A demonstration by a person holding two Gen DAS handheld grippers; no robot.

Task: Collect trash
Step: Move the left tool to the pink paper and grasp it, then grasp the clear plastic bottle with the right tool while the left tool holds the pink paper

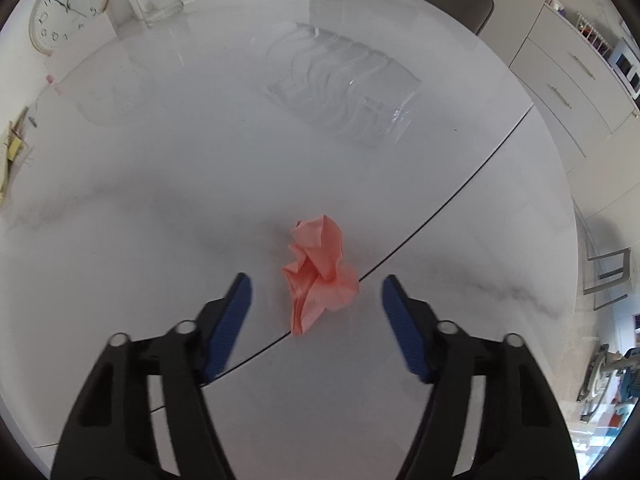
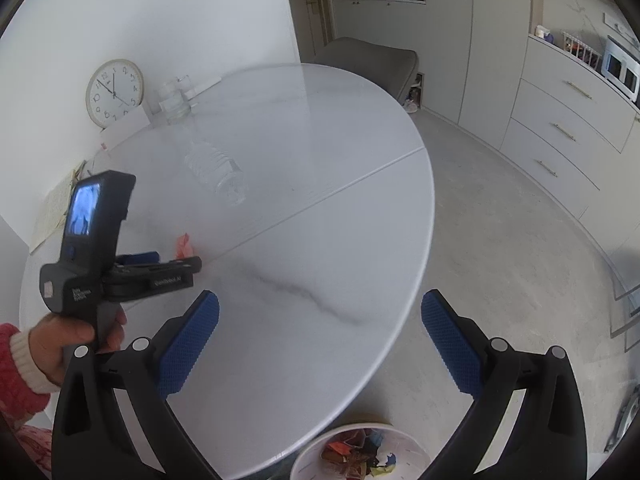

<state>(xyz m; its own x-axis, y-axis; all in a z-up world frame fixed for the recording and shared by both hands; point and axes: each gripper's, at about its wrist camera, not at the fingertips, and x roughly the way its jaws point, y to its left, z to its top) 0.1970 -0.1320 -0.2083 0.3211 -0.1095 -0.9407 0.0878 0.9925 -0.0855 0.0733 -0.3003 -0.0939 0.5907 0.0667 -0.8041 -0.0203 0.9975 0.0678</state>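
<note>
Marble table (image 1: 120, 208) carries the crumpled pink paper (image 1: 320, 272) lying on its seam, dead ahead between the left gripper (image 1: 316, 292) gaping jaws, seemingly untouched; the right gripper (image 2: 320, 312), also spread wide and empty, hovers farther off.

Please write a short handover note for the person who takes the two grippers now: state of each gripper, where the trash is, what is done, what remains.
Left gripper: open, empty, jaws on either side of the crumpled pink paper on the table, not yet closed.
Right gripper: open, empty, above the table's near edge.
Clear plastic bottle lies on its side farther back.
White bin on the floor below the table edge already holds colourful scraps.
Left to do: grasp the paper, drop it in the bin, probably then the bottle.
</note>
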